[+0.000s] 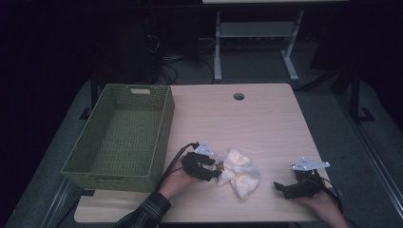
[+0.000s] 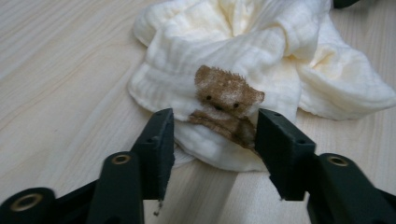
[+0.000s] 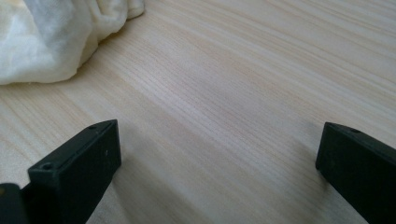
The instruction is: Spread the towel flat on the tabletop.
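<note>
My left gripper (image 1: 219, 172) sits low over the wooden table (image 1: 266, 118), its tips right at the near left edge of the cream cloth (image 1: 240, 173) that lies crumpled in a heap on the front half of the table. Looking along my own left gripper (image 2: 212, 133), the jaws stand partly open, one on each side of a small brown bear patch (image 2: 226, 105) sewn onto a fold of the cloth (image 2: 261, 51). The fold with the bear lies between the jaws; the right one looks to be touching or nearly touching the edge of the patch, while the left one stands a little clear of the fabric, so I have no firm hold on it. The cloth rests flat on the table (image 2: 60, 84), bunched into soft ridges behind the bear. My right gripper (image 1: 285, 187) rests near the front right corner of the table, well apart from the cloth, pointing left toward it. In its own view my right gripper (image 3: 217, 154) has its jaws spread wide with only bare wood (image 3: 243, 93) between them and nothing in its grasp, and a corner of the cloth (image 3: 51, 42) shows at the far left. A green woven basket (image 1: 161, 137) stands at the left side of the table, just beside my left hand (image 1: 178, 180).
</note>
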A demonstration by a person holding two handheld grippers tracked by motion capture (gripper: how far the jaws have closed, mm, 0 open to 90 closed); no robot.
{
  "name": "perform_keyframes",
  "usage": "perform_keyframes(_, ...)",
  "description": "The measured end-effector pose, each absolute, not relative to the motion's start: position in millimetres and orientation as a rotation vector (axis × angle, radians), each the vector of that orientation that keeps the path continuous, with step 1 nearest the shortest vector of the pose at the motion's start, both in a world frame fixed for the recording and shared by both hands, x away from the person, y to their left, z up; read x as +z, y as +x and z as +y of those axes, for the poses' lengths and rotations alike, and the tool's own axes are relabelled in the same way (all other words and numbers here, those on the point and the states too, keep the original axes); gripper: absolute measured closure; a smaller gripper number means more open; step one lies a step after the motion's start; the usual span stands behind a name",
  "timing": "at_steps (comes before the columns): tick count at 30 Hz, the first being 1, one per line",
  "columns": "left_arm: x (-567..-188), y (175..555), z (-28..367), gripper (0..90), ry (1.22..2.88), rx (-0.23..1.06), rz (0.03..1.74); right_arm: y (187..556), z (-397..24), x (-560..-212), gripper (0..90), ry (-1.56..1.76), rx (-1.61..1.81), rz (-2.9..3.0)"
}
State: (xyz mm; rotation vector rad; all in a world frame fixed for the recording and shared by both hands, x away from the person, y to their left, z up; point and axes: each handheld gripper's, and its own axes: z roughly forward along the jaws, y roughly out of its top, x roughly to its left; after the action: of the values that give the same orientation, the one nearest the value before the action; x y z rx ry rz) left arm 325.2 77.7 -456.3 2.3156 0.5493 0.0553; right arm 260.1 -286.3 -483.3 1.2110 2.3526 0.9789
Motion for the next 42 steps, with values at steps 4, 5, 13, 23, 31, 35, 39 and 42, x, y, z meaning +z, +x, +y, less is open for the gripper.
perform_keyframes(4, -456.5, 325.9, 75.1, 66.1, 2.333, 0.112, 0.523, 260.1, -286.3, -483.3, 0.0, 1.211, 0.98, 2.353)
perform_keyframes(5, -455.7, 325.9, 74.9, 73.5, 2.327, 0.111, 0.531, 260.1, -286.3, -483.3, 0.0, 1.211, 0.98, 2.353)
perform_keyframes(13, -431.7, 331.1, 81.9, 83.8, 2.242, 0.144, 0.541, 260.0, -286.7, -483.2, 0.0, 1.198, 0.982, 2.359)
perform_keyframes(23, -400.1, 347.3, 76.6, 84.4, 2.154, 0.198, 0.533, 259.2, -286.6, -472.2, 22.8, 1.169, 1.028, 2.357)
perform_keyframes(31, -394.1, 353.8, 73.8, 84.5, 2.139, 0.211, 0.533, 268.7, -260.8, -445.6, 42.7, 1.084, 1.257, 2.345)
perform_keyframes(35, -392.4, 354.7, 72.1, 84.6, 2.131, 0.208, 0.529, 278.8, -236.0, -444.9, 49.7, 1.029, 1.305, 2.401)
perform_keyframes(39, -388.9, 355.3, 71.4, 84.9, 2.121, 0.212, 0.524, 290.1, -217.4, -450.2, 58.6, 1.02, 1.317, 2.444)
perform_keyframes(42, -386.1, 356.4, 72.4, 85.0, 2.111, 0.219, 0.527, 295.5, -207.1, -451.2, 75.2, 1.005, 1.335, 2.453)
